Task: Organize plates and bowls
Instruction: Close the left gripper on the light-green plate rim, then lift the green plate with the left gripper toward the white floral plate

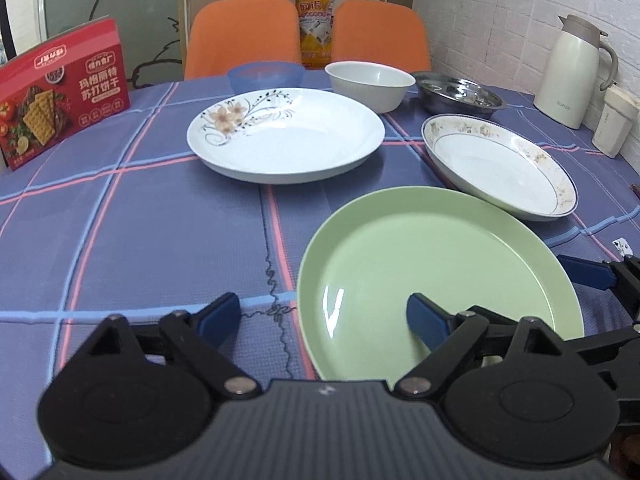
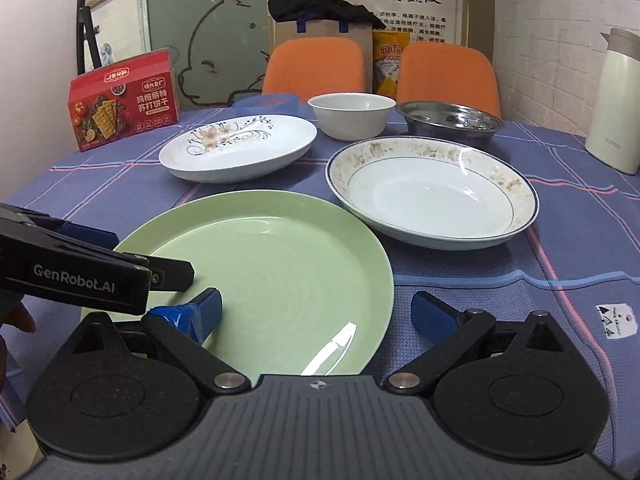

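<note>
Left gripper (image 1: 324, 318): jaws spread wide, nothing held; right pad (image 1: 426, 320) over the near inner surface of the green plate (image 1: 432, 272), left pad over bare cloth; contact with plate not determinable. Right gripper (image 2: 316, 314): likewise wide open and empty, straddling the green plate's near right rim, left pad above the plate, right pad over cloth. Body of left gripper crossing the right wrist view from the left, low over the plate's near left edge.

Surface: table under blue plaid tablecloth (image 1: 140, 220) with pink and pale-blue lines. Room: white brick wall at right, frosted glass panel with cat outline behind.

Count. Plates, three: green, nearest; flower-patterned white plate (image 1: 286, 134) beyond at left; gold-rimmed white plate (image 2: 432, 192) just beside the green, at right. Bowls, three along the far edge: blue bowl (image 1: 264, 74), white bowl (image 1: 370, 85), steel bowl (image 1: 458, 94). Orange chairs (image 1: 244, 36), two. Red cracker box (image 1: 60, 92), one. Cream thermos jug (image 1: 576, 72), one.
</note>
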